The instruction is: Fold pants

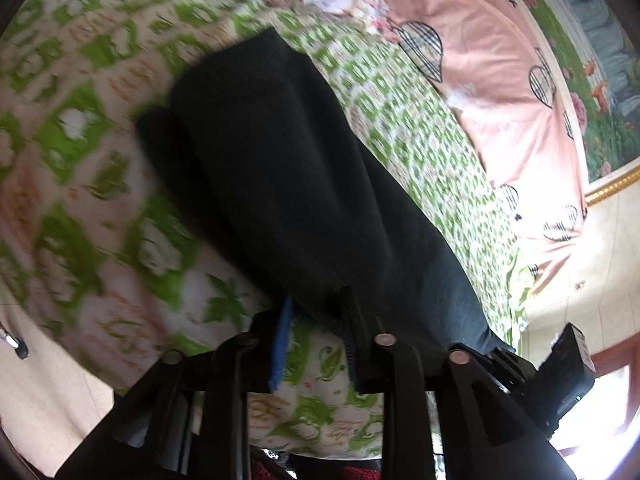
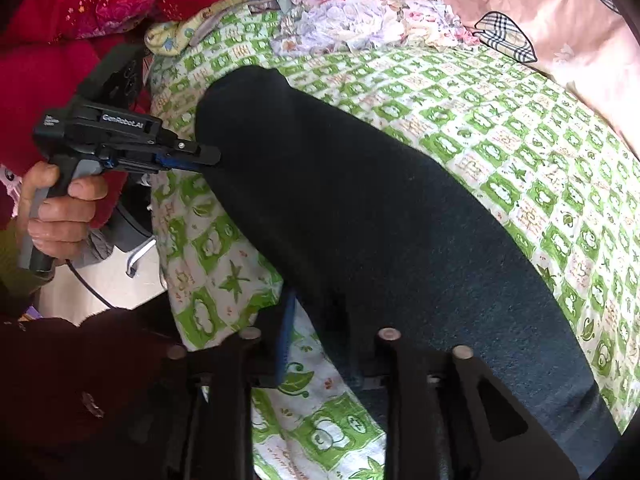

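A: Where are the pants [image 2: 360,216] being kept?

B: On the green-checked sheet [image 2: 500,128], running far-left to near-right. The left gripper [image 2: 206,158], marked "GenRobot.AI", is being pinched onto their far-left edge.

A: And the right gripper [image 2: 320,344]?

B: Its near corner is being covered by cloth; its grip cannot be told. Bare sheet is being left to the right.

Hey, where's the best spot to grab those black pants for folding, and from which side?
Grip the black pants along the near edge that hangs off the green-patterned bedsheet, coming in from the bedside. That edge is free and thin, so fingers can slide over and under it. The left claw already pinches this edge farther along, and the right claw is at it too.
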Action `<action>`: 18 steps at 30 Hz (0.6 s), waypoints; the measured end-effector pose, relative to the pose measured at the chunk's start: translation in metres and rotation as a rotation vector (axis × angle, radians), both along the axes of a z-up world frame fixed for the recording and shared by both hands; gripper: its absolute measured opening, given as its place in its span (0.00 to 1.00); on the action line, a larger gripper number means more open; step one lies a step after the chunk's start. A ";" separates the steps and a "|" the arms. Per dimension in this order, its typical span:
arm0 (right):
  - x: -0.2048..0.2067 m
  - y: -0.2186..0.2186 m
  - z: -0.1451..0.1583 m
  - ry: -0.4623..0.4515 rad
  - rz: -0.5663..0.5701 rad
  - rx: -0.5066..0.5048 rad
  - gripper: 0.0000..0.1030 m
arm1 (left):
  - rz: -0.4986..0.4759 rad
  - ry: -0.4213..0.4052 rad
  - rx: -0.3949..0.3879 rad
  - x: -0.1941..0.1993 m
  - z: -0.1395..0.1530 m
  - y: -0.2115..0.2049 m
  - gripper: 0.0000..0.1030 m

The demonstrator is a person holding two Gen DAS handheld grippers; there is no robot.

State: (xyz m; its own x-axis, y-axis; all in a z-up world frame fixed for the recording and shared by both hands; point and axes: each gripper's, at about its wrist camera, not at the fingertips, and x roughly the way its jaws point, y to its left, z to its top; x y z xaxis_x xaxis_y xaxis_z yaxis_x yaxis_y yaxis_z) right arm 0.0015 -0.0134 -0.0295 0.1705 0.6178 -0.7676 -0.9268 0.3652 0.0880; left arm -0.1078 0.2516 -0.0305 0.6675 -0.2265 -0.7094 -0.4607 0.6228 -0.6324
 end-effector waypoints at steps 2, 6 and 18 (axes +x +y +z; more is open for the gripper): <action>-0.001 -0.001 0.006 0.016 0.005 0.029 0.34 | 0.032 0.011 0.022 -0.004 0.004 0.006 0.47; 0.010 0.001 0.018 0.055 -0.009 0.097 0.34 | 0.104 0.022 0.016 -0.012 0.006 0.026 0.53; 0.134 0.035 0.020 0.211 -0.248 0.173 0.34 | 0.161 0.077 -0.015 0.007 0.000 0.058 0.65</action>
